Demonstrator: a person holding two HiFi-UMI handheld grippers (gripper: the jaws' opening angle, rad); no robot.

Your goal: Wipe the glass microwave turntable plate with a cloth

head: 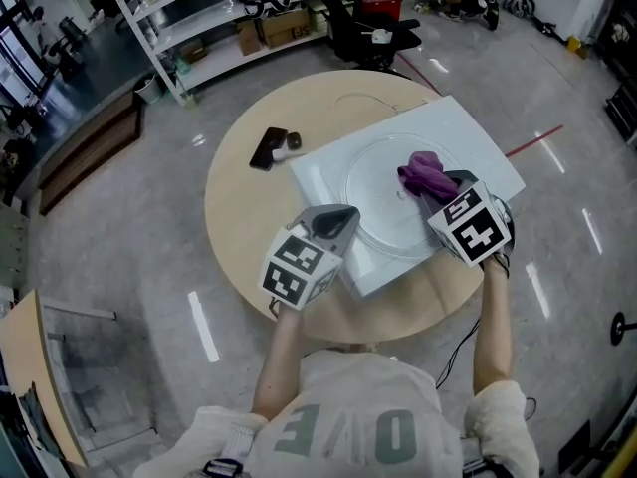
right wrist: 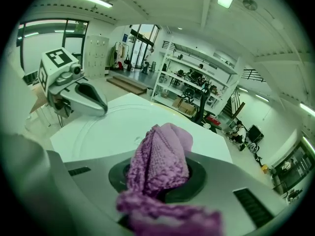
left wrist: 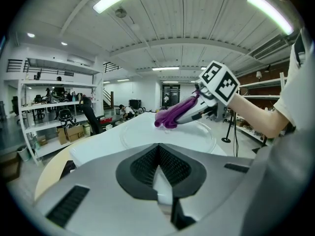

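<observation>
A clear glass turntable plate lies flat on a white board on a round wooden table. My right gripper is shut on a purple knitted cloth, which bunches out past its tips over the plate's right half. The right gripper view shows the cloth filling the jaws above the plate. My left gripper has its jaws together and sits at the plate's near-left rim. Whether its tips touch the glass is unclear. From the left gripper view, the cloth hangs over the plate.
A dark phone and a small dark object lie on the table left of the board. Shelving with boxes and a black chair stand on the floor beyond the table.
</observation>
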